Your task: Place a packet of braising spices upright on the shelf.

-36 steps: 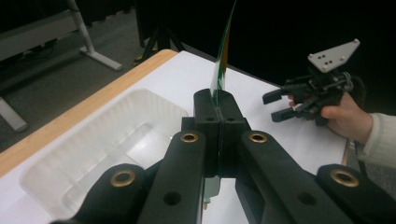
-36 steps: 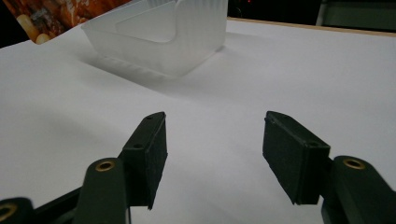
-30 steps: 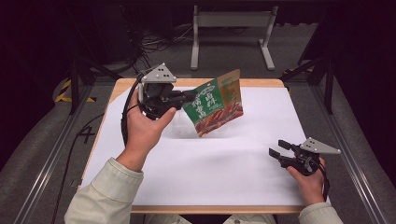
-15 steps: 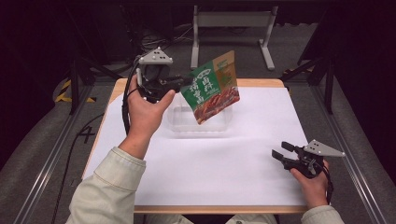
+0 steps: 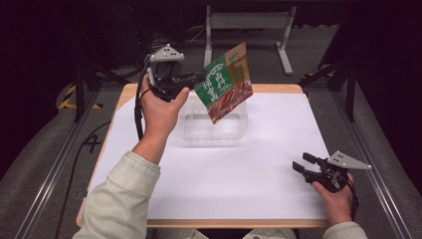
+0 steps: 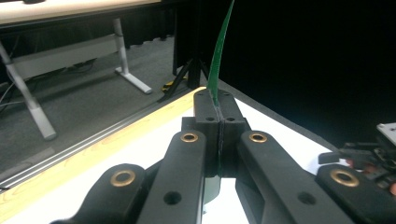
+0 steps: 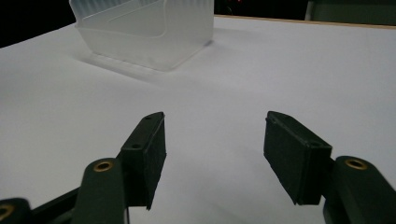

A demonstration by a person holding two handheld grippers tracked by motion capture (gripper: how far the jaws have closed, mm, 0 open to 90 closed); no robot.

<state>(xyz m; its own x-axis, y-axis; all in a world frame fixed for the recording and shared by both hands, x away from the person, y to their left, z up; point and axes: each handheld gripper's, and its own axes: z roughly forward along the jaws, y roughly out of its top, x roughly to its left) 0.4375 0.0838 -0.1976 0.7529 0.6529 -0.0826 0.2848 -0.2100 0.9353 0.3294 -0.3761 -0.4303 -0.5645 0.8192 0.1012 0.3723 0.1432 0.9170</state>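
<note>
Pouch direction: the snack pouch (image 5: 225, 82) hung in the air above the clear plastic bin (image 5: 215, 121), tilted, its long axis running from a tan upper corner on the far right down to a red lower corner nearest the bin.
Pouch edge-on: in the left gripper view it showed as a thin green sliver (image 6: 218, 56) rising from the jaw tips.
Pouch look: flat and glossy, green on its upper left with white lettering, red on the lower part with a picture of food, a tan band at the top.
Left gripper: the left gripper (image 5: 199, 78) was raised over the far left of the table (image 5: 278, 164), jaws pressed together on the pouch's left edge.
Right gripper: the right gripper (image 5: 303, 164) sat low near the table's front right, well apart from the pouch, jaws spread with nothing between them.
Bin: translucent, open-topped, standing on the white table top at the far middle; the pouch overlapped its near rim in the high view.
Surroundings: a grey metal stand (image 5: 249, 22) stood on the floor beyond the table.
</note>
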